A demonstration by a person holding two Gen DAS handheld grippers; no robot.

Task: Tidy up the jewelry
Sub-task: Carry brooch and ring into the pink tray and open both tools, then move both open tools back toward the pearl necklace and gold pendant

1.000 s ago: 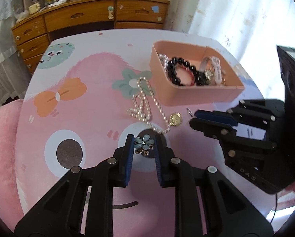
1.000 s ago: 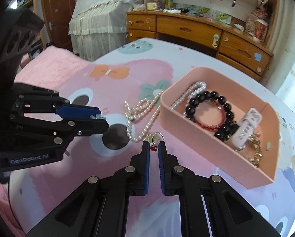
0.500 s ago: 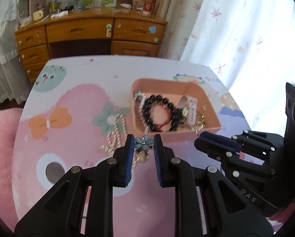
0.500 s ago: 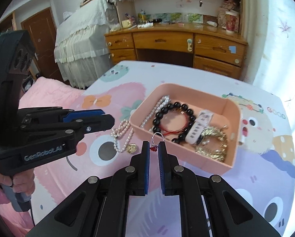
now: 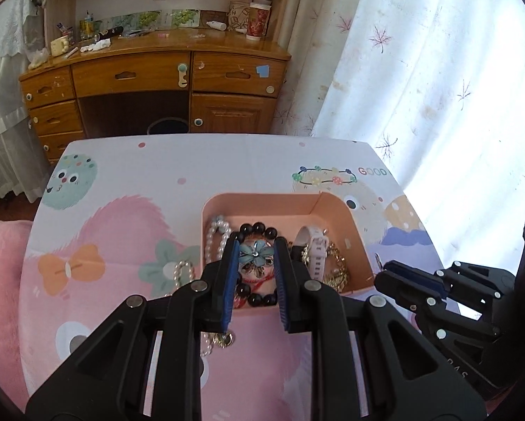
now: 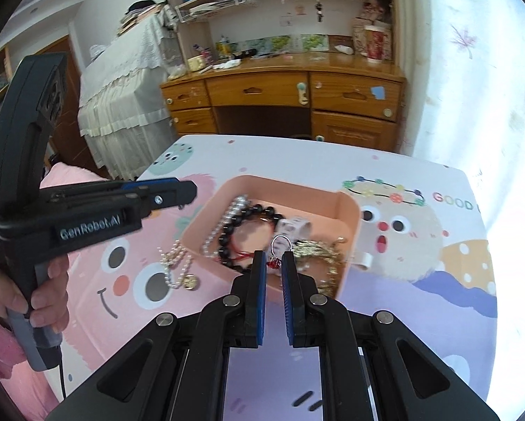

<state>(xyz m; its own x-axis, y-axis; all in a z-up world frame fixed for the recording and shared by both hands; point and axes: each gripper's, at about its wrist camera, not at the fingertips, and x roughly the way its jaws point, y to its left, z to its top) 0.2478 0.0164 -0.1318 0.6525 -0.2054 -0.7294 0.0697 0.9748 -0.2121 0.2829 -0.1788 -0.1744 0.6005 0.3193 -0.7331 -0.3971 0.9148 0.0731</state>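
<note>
While both hands have lifted clear of the surface (image 5: 129, 175) in the last second, the view has gone from looking flat across the cartoon-print cloth to looking down into the pink tray (image 5: 329, 203), so both pieces look set for a drop-off.

Left tool (image 5: 254, 256) is clenched on the blue flower brooch (image 5: 256, 253), pinched between the blue pads. A second ago that brooch sat low over the cloth beside the pearls; now it hangs over the tray, right above the black bead bracelet (image 5: 259, 227).

Right tool (image 6: 273, 263) is nearly closed, gripping a small earring with a wire hook and a red bit (image 6: 276, 259). The hook sticks up above the tips. It was down by the gold coin pendant (image 6: 189, 282) before; now it's up over the near rim of the tray, with the gold chain (image 6: 315, 249) and the white watch strap (image 6: 292, 226) beyond it.

Still out on the cloth: the pearl necklace (image 6: 176, 261) with that pendant, lying just outside the tray's left wall.

My read is that two items are a release away from being sorted, and the pearls are the obvious leftover. The earring is tiny and could catch on the pads when let go, so I'd watch that one.
</note>
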